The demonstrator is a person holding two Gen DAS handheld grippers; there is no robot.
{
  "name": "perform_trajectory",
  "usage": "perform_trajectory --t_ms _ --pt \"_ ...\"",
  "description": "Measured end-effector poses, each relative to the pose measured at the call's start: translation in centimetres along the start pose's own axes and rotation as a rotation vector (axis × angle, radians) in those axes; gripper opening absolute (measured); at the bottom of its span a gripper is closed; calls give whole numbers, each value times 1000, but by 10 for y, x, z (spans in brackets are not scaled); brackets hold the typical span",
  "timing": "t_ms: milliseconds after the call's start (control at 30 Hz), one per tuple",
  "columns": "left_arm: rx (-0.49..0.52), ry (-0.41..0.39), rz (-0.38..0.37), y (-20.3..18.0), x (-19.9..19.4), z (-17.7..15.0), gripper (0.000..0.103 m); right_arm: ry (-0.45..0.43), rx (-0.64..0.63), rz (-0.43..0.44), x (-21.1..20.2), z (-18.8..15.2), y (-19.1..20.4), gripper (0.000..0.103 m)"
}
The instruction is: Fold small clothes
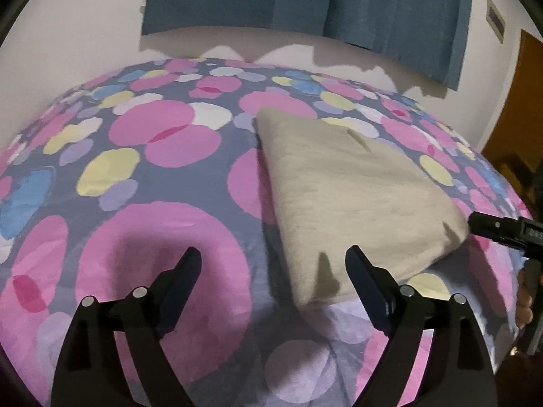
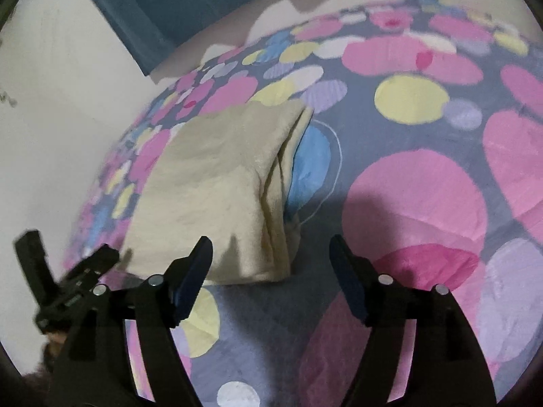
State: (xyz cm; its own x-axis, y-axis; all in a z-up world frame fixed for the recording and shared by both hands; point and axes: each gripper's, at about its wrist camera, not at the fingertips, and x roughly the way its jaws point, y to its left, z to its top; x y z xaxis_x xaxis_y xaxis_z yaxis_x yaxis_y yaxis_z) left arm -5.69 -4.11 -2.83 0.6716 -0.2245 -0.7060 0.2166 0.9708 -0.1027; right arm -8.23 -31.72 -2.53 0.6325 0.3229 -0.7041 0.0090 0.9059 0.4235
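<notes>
A beige folded garment (image 1: 342, 190) lies flat on the bed with the dotted cover (image 1: 135, 176). My left gripper (image 1: 273, 268) is open and empty, just above the cover by the garment's near corner. The right gripper's tip (image 1: 499, 229) shows at the garment's right corner. In the right wrist view the garment (image 2: 220, 186) lies ahead and left, its layered edges facing right. My right gripper (image 2: 271, 257) is open and empty, just short of the garment's near edge. The left gripper (image 2: 78, 271) shows at the left.
The bed cover (image 2: 424, 203) has pink, yellow and blue circles on grey. A white wall (image 1: 68, 51) and blue curtain (image 1: 305, 3) stand behind the bed. A brown door (image 1: 519, 101) is at the right.
</notes>
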Motion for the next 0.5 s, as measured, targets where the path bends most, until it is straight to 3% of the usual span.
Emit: perform_trajectory --t_ms 167,500 --pt "17 -1 65 -1 0 -4 86 -42 -96 -94 0 -6 18 76" --pt "17 -25 128 -7 -6 -5 86 -63 -149 -116 0 -14 30 76"
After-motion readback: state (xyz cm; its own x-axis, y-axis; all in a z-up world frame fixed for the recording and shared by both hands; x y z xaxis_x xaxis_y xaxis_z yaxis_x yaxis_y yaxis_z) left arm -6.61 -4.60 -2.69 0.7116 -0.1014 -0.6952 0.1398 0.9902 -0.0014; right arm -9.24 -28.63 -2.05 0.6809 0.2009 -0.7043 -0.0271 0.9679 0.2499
